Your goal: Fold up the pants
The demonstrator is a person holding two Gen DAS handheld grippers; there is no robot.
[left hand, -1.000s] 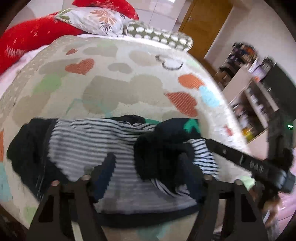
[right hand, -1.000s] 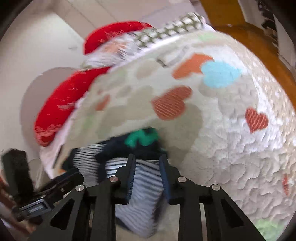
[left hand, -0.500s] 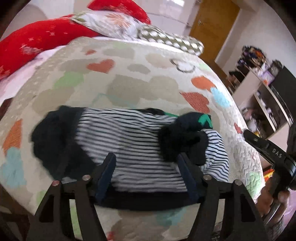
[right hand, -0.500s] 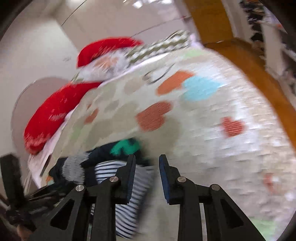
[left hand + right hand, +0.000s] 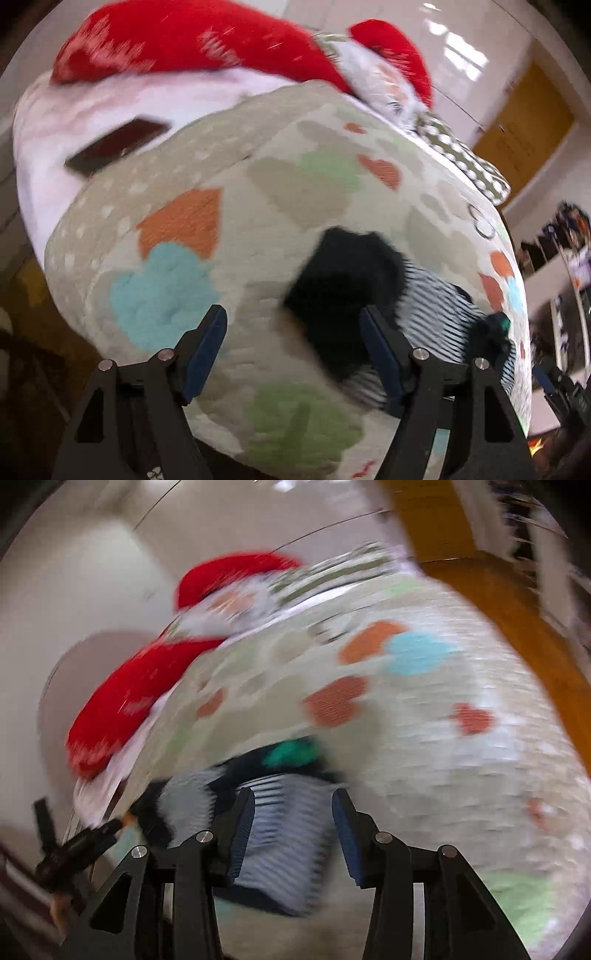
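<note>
Heart-patterned bedspread point(image 5: 295, 206) fills the left wrist view; left tongs point(image 5: 295, 350) gape wide, empty, striped pants point(image 5: 424, 314) off their right finger. Right wrist view, blurred: right tongs point(image 5: 291, 830) spread, pants between fingers; closing now risks pinching the bedspread too.

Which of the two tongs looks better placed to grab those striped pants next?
Probably the right tongs: open, aimed squarely at the striped pants. The left tongs, also open, frame mostly bedspread, pants off to their right.
</note>
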